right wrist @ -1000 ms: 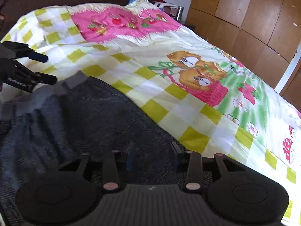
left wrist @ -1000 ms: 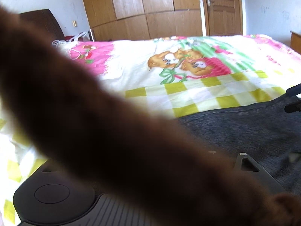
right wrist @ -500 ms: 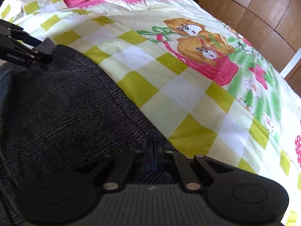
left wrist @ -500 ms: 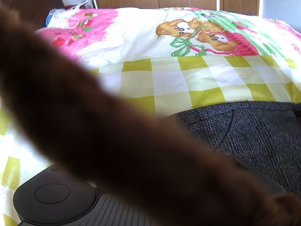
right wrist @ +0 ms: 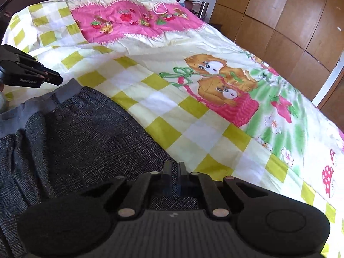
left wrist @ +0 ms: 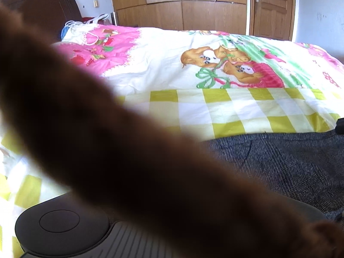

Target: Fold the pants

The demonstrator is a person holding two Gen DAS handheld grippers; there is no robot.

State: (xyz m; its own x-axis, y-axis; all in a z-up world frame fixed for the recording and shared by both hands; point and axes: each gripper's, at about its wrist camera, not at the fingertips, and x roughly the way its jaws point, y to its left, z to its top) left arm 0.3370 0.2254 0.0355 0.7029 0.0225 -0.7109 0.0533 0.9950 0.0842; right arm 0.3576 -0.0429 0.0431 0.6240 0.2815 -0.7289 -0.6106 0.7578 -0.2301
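The right black plastic two-finger gripper (right wrist: 174, 172) has its fingers pressed close together, low and pointing forward; the left black plastic gripper (right wrist: 54, 78) reaches in from the side, fingers close too; its own view is mostly blocked by a blurry brown shape.

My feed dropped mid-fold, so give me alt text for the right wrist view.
The right gripper, jaws nearly closed, sits low over the edge of dark grey pants lying on a cartoon-print bedspread. The left gripper hovers by the grey waistband at far left. Wooden wardrobes stand behind.
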